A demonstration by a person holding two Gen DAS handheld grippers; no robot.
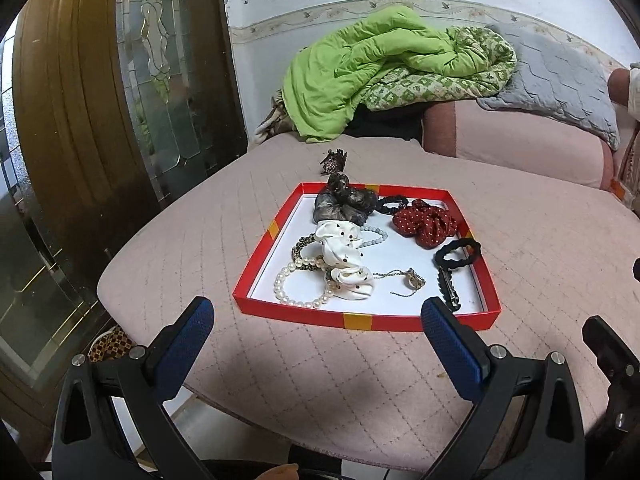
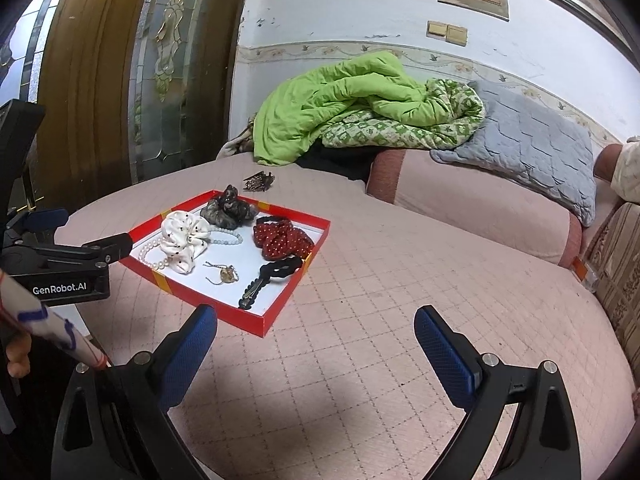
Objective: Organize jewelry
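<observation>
in front of us a shallow red tray with a white floor lies flat on the pink quilted cushion, and nearly all the jewelry is inside it. near its front left corner a white pearl bracelet lies in a loop, touching a white scrunchie with dark dots that runs toward the middle. behind that sits a dark grey scrunchie against the far wall of the tray, with a pale bead bracelet curving out beside it. a red dotted scrunchie fills the far right corner, and a black hair tie rests just in front of it on the right rim, above a dark hair clip pointing toward the front wall. a thin chain with a small gold pendant lies between the white scrunchie and the clip. one brown claw clip sits outside the tray, on the cushion just behind its far edge.

our left gripper hangs just short of the tray's front wall, its blue pads spread wide with nothing between them. our right gripper is over bare cushion to the right of the tray, jaws likewise standing wide and empty.

beyond the cushion a crumpled green blanket and a grey pillow are heaped against the wall, beside a wooden door with patterned glass.
</observation>
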